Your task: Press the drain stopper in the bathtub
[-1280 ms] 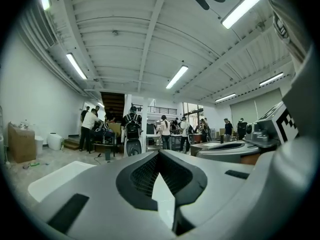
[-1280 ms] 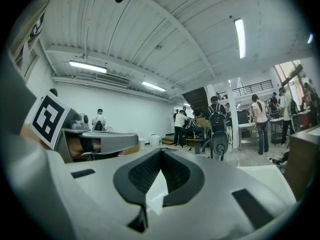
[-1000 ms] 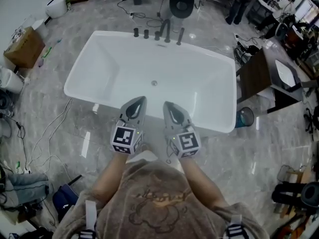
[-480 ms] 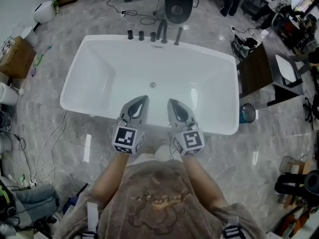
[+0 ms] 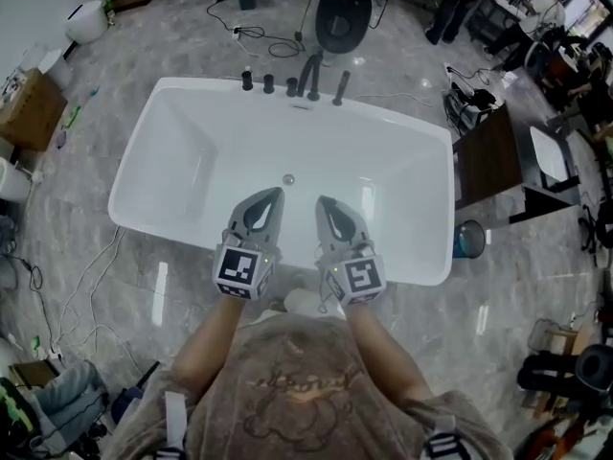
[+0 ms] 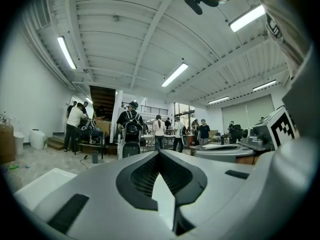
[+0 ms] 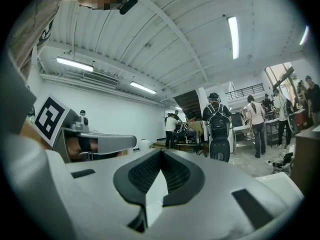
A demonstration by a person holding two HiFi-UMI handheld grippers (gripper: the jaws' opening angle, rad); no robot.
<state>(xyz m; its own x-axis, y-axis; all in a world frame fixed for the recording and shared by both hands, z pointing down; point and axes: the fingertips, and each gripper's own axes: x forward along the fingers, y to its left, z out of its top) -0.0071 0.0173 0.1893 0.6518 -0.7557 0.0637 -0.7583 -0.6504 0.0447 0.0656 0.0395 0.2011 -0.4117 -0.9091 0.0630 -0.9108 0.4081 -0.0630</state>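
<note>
left hand-held gripper: in the left gripper view we saw its jaws shut tip to tip with nothing between them. It was held over the near rim and aimed out at the room.
right hand-held gripper: same state, jaws together and empty. It sat just beside the left one, and we saw no contact between them.
drain stopper: a small round dot near the middle of the tub floor, just beyond both tips in the head view. We judged it to be well below them.
bathtub: white and glossy, with no water that we could make out; taps on the far rim.
risk, aim: both gripper views showed room and ceiling, not the tub, so we judged any descent would lean on the head view alone. A tip could land beside the stopper and skid on the enamel.
risk, reach: it's a long lean over the rim, so a gripper body could knock the edge. An off-centre push might tilt the stopper instead of clicking it.
hidden: the stopper was too small for us to tell raised from pressed. Tub depth was unclear, and neither gripper view showed the stopper.
</note>
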